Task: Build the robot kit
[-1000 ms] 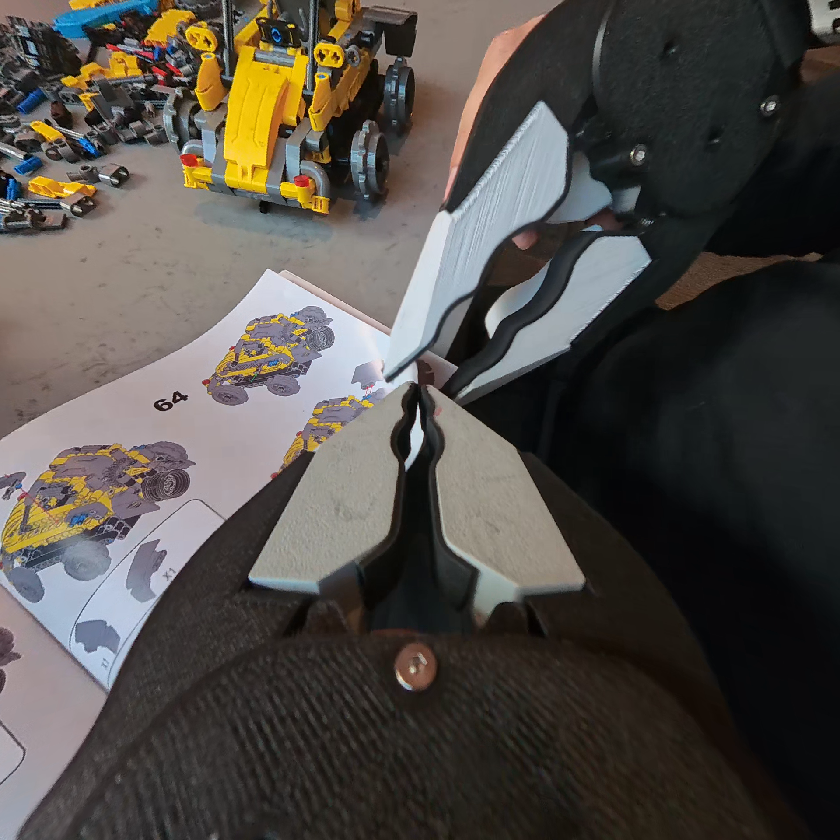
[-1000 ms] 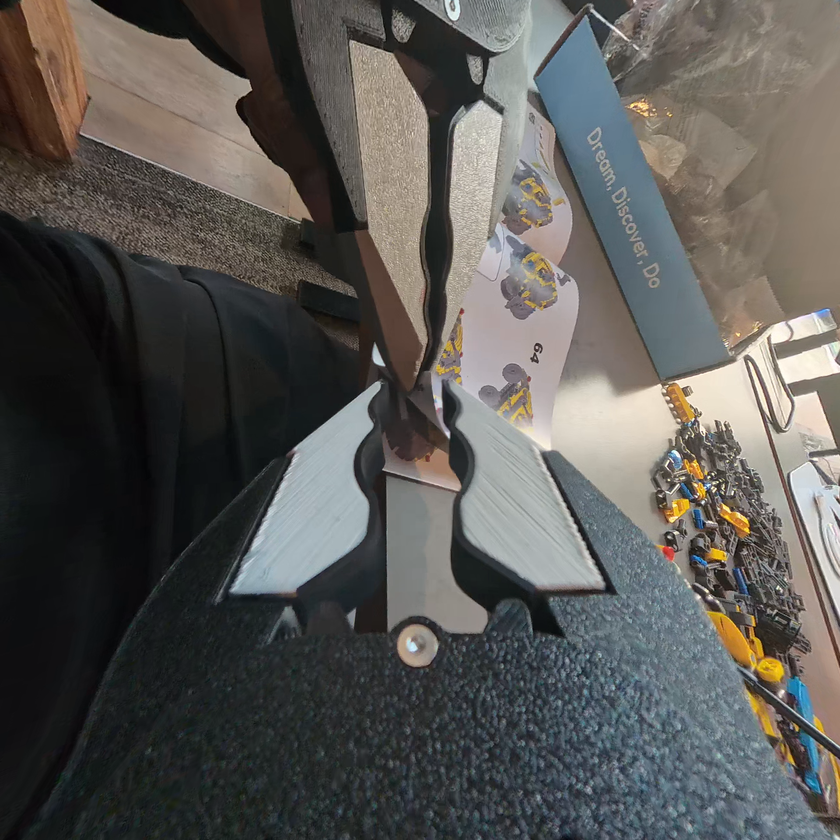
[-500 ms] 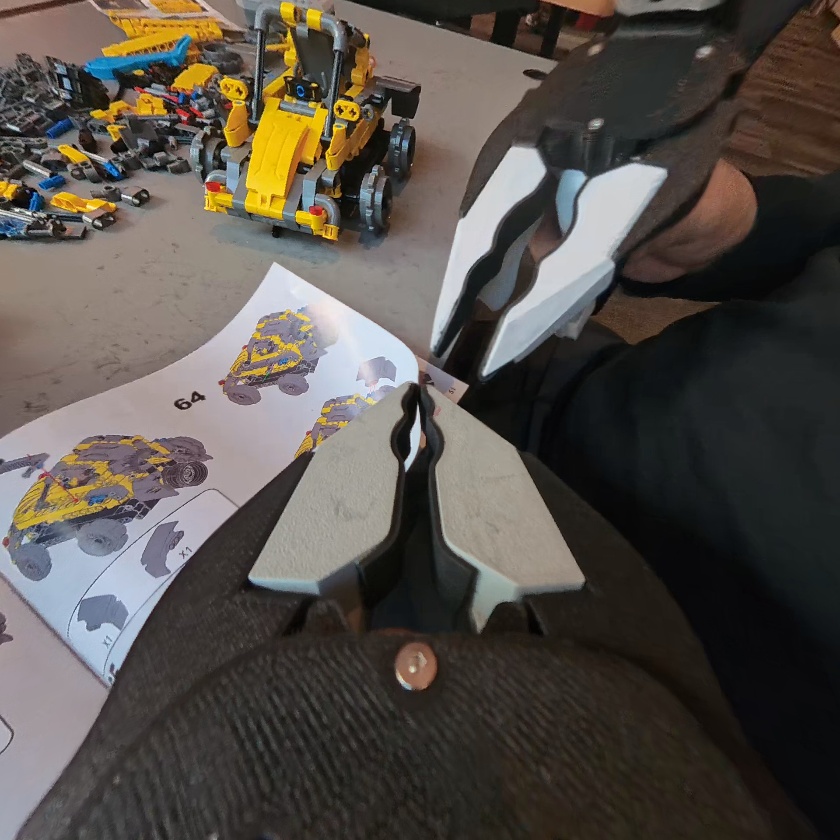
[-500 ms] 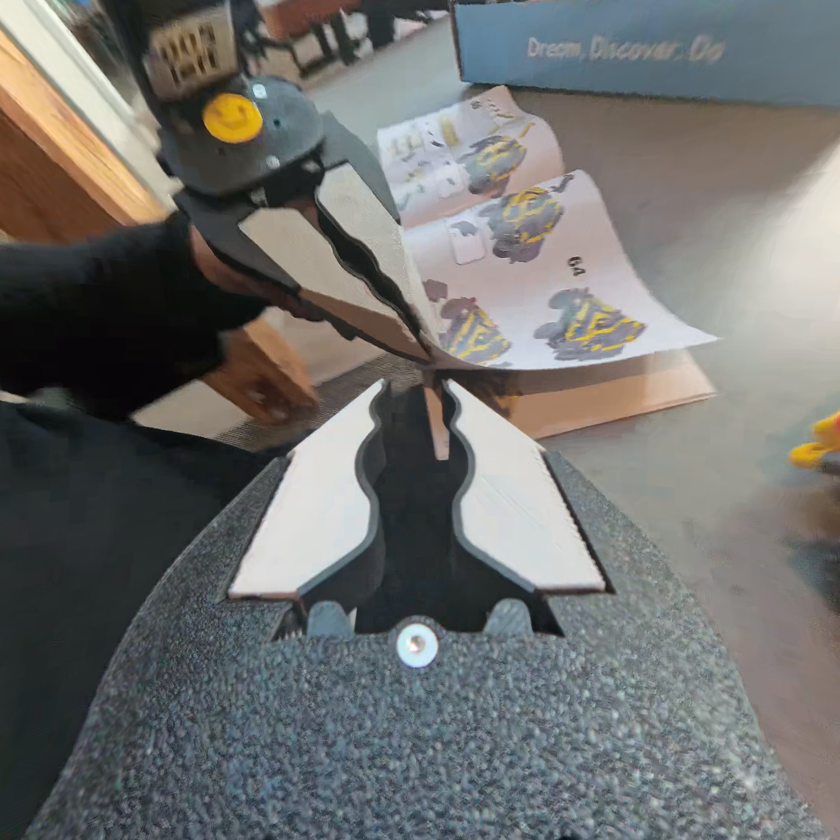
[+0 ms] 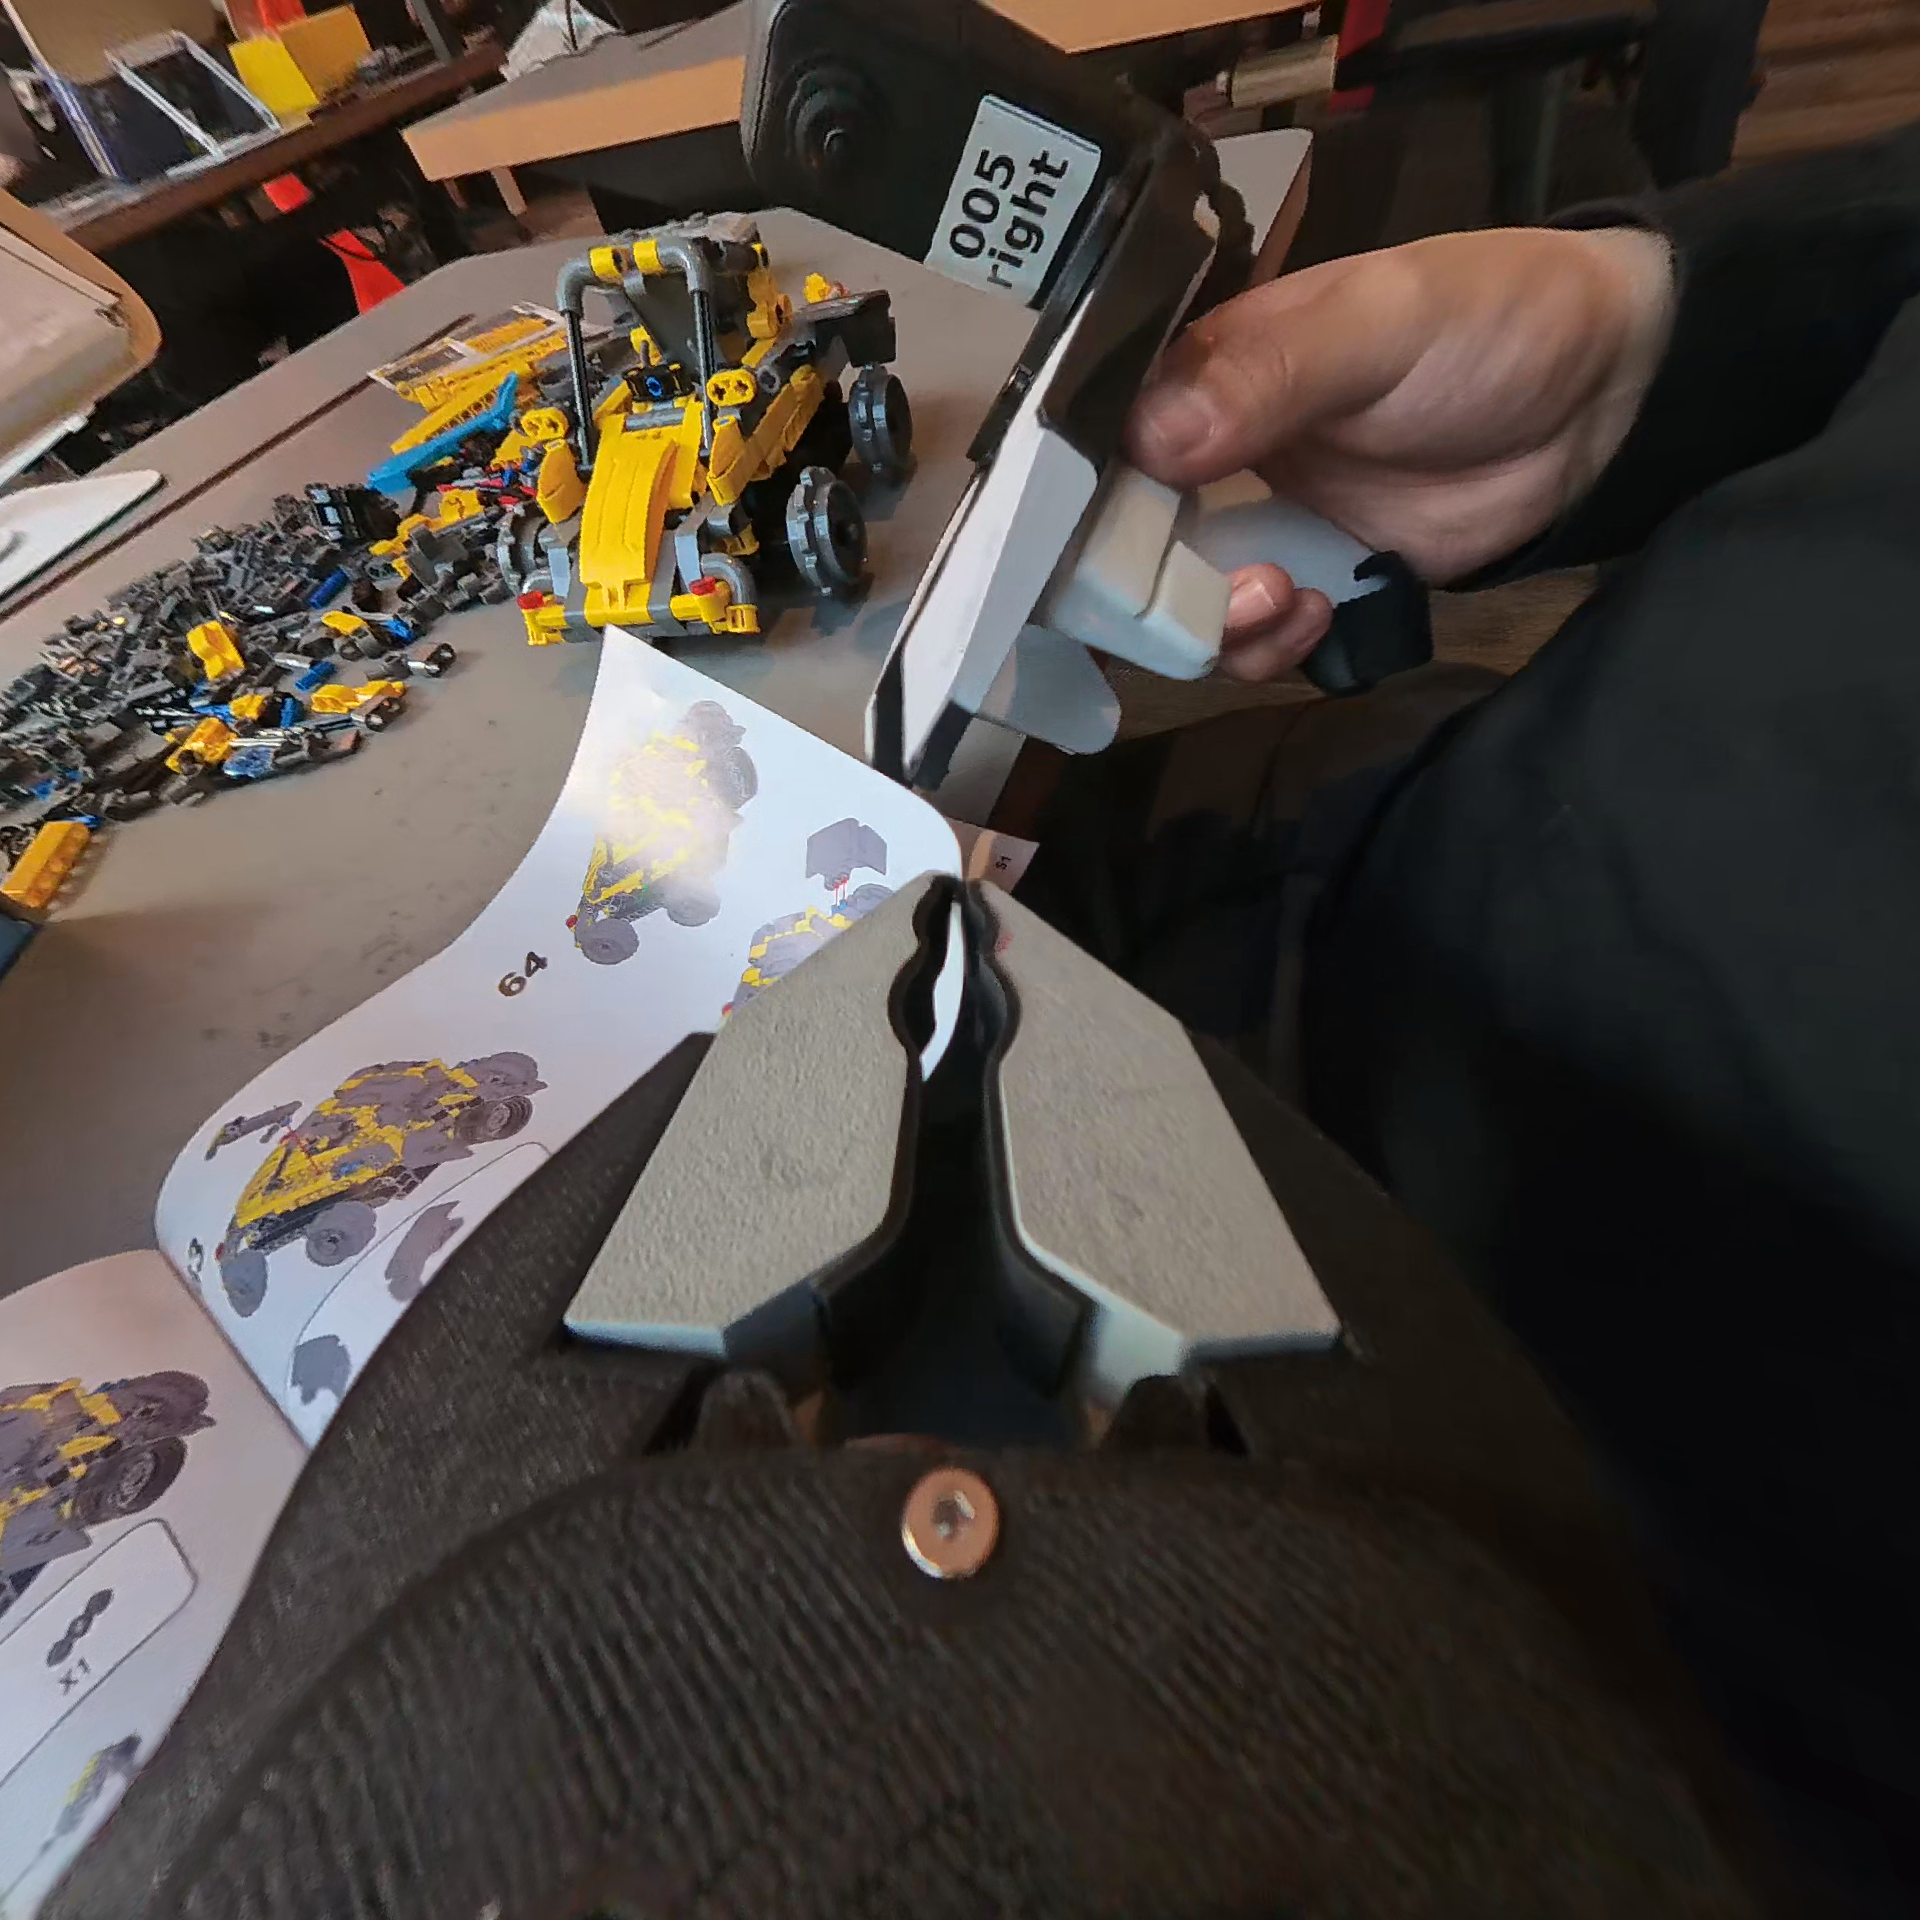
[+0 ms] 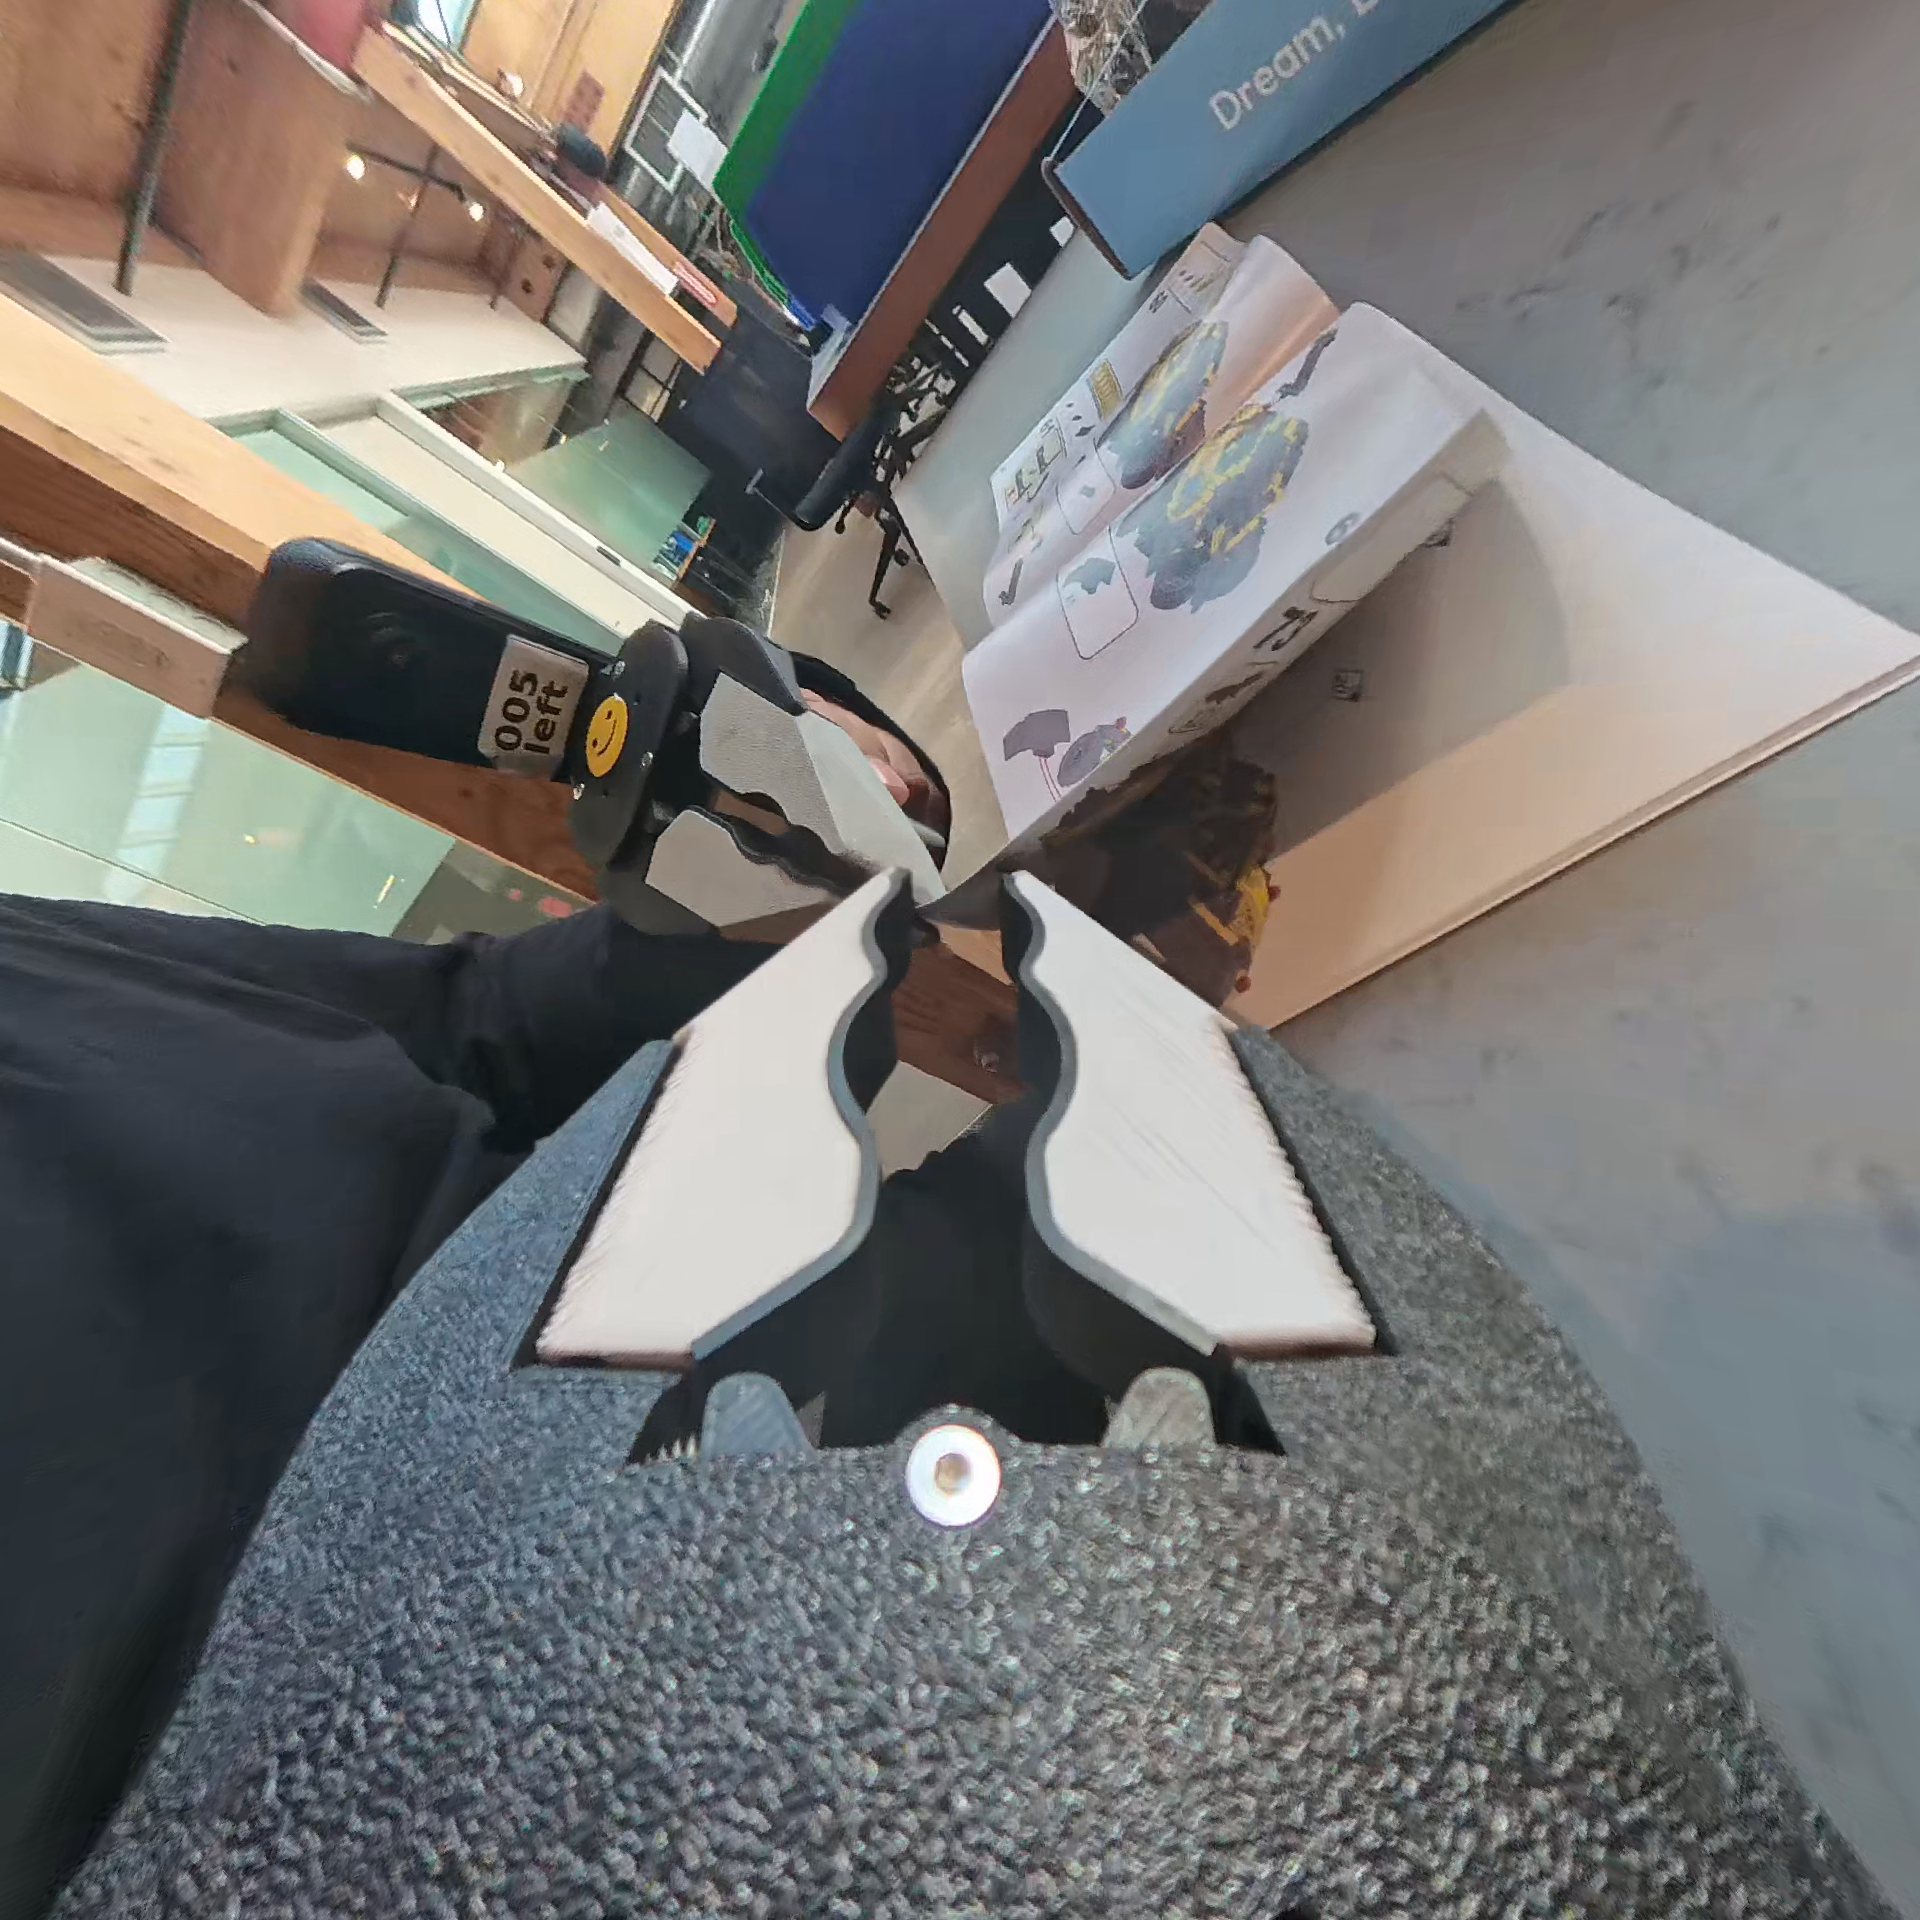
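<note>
Paper is pinched in the left tool (image 5: 961,904): its jaws are closed on the corner of a lifted booklet page (image 5: 665,894). At one o'clock the right tool (image 5: 914,769) hovers just beside that corner, jaws parted and empty. At eleven o'clock, a yellow brick vehicle (image 5: 675,468) and loose pieces (image 5: 208,644) sit on the grey bench (image 5: 239,935).
</note>
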Motion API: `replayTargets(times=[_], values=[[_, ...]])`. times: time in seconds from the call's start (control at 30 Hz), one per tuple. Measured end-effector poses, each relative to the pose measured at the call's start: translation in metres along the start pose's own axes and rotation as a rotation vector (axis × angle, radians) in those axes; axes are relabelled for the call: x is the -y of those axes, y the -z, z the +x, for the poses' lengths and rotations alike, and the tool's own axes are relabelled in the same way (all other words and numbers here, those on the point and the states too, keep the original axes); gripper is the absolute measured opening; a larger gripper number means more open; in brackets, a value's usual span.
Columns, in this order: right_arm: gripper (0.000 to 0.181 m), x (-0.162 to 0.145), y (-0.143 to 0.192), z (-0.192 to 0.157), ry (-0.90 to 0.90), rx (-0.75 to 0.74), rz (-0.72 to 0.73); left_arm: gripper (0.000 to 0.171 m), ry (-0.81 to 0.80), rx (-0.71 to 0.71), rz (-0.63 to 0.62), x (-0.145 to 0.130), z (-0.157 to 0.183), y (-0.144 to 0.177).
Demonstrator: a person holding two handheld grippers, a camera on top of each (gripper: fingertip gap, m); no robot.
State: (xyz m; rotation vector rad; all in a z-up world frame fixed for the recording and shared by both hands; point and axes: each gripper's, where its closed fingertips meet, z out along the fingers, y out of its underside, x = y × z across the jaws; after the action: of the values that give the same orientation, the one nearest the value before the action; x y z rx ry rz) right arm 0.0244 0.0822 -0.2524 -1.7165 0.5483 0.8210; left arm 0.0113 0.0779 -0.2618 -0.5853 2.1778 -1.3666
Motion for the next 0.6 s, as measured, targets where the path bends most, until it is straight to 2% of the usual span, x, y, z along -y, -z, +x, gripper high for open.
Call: replayTargets(times=[0.03,0.13,0.3,0.5,0.6], values=[[0.007,0.0,-0.001,0.001,0.01,-0.011,-0.003,0.0,0.009,-0.006,0.003,0.0,0.001,0.0],[0.002,0.0,-0.003,0.003,0.039,-0.022,-0.005,0.005,0.023,-0.01,-0.021,-0.004,0.002,-0.002],[0.0,-0.004,-0.007,0.003,0.036,-0.008,-0.012,0.027,0.123,-0.038,-0.044,-0.005,0.001,-0.003],[0.0,-0.003,-0.007,0.001,0.032,0.018,-0.007,0.031,0.431,-0.174,-0.019,0.003,0.001,-0.001],[0.0,-0.005,-0.009,0.001,0.036,0.015,-0.02,0.026,0.45,-0.206,-0.021,0.003,0.003,-0.004]])
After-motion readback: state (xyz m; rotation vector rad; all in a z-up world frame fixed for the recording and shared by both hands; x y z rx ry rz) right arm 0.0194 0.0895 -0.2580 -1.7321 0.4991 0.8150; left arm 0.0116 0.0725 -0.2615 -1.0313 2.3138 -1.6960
